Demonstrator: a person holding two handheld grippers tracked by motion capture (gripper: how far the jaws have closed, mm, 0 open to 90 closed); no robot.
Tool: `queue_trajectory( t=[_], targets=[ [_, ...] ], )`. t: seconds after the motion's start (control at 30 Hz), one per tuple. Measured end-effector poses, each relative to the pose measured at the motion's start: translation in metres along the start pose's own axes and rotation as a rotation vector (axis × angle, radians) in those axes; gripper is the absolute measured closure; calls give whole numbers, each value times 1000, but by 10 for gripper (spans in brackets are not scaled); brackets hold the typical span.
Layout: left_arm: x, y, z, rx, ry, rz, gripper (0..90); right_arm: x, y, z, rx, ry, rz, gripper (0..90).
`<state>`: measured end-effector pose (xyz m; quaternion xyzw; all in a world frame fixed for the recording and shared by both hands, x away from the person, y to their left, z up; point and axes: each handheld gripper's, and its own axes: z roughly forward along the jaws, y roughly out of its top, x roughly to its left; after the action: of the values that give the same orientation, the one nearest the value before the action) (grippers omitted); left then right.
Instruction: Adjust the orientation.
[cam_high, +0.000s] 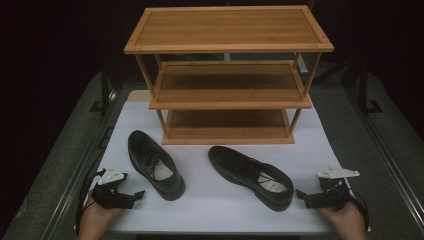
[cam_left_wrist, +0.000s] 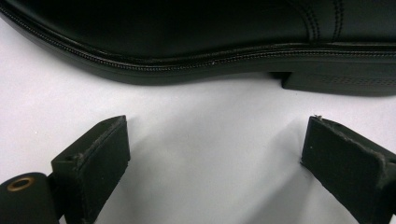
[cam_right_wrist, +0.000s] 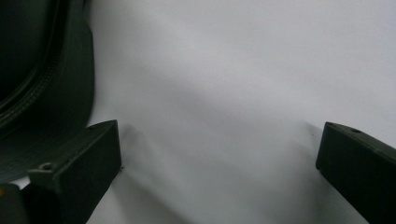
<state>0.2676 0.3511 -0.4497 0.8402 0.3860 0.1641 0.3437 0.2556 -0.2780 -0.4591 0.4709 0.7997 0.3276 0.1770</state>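
Shoes (cam_high: 156, 165) before wooden rack (cam_high: 228, 75)

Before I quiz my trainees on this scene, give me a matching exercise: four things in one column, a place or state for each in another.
1. left shoe
2. right shoe
3. wooden rack
4. left claw

A. behind both shoes, shelves bare
B. open, nothing between its jaws
C. nearest the right claw
D. toe towards the rack's left leg

Pairs: 1-D, 2-C, 3-A, 4-B
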Motion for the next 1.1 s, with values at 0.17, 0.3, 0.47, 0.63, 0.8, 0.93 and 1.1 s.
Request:
queue_trajectory(
  t=[0.17, 0.3, 0.47, 0.63, 0.8, 0.93, 1.1],
  targets=[
    [-1, 0, 0, 3, 2, 2, 72, 0, 0, 0, -2, 3, 5, 0],
    [0, 0, 0, -1, 0, 1, 72, 0, 0, 0, 2, -3, -1, 0],
    [0, 0, -1, -6, 2, -4, 72, 0, 0, 0, 2, -3, -2, 0],
    [3, -1, -6, -9, -5, -53, 94, 0, 0, 0, 2, -3, 0, 0],
    [11, 2, -16, -22, 22, -82, 217, 0, 0, 0, 2, -2, 0, 0],
    [20, 10, -26, -43, 30, -98, 449, 0, 0, 0, 2, -3, -1, 0],
    [32, 20, -31, -64, 21, -119, 742, 0, 0, 0, 2, -3, -1, 0]
  ],
)
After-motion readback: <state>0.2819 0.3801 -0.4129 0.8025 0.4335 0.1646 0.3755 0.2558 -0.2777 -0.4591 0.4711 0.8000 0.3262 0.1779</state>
